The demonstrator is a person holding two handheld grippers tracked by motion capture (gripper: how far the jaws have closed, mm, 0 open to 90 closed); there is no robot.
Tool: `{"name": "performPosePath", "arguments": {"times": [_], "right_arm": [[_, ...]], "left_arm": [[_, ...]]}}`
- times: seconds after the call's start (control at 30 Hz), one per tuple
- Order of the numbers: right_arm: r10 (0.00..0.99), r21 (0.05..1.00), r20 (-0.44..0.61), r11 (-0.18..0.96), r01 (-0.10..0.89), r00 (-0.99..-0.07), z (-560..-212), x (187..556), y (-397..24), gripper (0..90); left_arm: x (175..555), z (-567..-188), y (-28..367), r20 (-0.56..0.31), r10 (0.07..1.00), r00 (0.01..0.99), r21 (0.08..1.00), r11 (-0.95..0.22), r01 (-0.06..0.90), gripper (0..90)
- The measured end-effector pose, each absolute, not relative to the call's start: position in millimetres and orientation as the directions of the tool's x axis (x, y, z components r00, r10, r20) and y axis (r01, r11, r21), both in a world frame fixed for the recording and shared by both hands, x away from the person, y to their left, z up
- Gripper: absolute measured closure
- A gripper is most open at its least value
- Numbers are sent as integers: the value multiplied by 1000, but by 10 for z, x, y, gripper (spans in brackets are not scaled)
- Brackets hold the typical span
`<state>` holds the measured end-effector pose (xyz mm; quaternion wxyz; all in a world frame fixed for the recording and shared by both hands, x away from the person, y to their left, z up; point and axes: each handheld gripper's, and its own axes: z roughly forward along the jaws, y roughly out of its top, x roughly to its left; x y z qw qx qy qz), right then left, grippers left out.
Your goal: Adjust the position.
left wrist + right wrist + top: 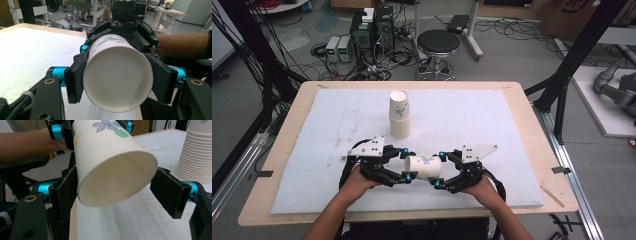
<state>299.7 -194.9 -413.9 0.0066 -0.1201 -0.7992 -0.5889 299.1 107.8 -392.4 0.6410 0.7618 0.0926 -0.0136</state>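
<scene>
A white paper cup with a flower print (423, 167) lies on its side in the air between the two grippers, just above the white board. My left gripper (408, 164) is shut on its base end; in the left gripper view both pads (75, 80) press the cup (117, 77) beside its closed bottom. My right gripper (439, 170) stands open around the cup's mouth (115, 177). One of its pads (66, 192) is against the wall, and the other pad (170, 192) stands a little off the rim.
A tall stack of the same paper cups (399, 115) stands upright on the white board (492, 120), behind the grippers. The board covers a wooden table (522, 100). A stool (438, 45) and cabled boxes stand on the floor beyond.
</scene>
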Motion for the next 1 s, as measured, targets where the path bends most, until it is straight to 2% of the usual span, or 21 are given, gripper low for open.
{"name": "performPosePath", "arguments": {"times": [0.37, 0.5, 0.57, 0.67, 1.0], "right_arm": [[152, 955, 131, 245, 166, -980, -4134, 3009, -2003, 338], [147, 953, 151, 242, 184, -977, -4136, 3008, -2004, 330], [138, 948, 178, 240, 207, -974, -4154, 3030, -1986, 274], [131, 946, 190, 241, 217, -973, -4165, 3032, -1971, 268], [123, 956, 158, 230, 183, -980, -4132, 3016, -2015, 380]], "left_arm": [[2987, -3950, 1112, -135, 108, 985, 980, -134, 149, 370], [2989, -3953, 1113, -140, 105, 984, 980, -126, 153, 371], [2985, -3955, 1110, -134, 106, 985, 981, -127, 147, 370], [2988, -3961, 1100, -136, 94, 986, 981, -128, 147, 371], [2990, -3964, 1098, -146, 98, 984, 980, -125, 158, 366]]}}
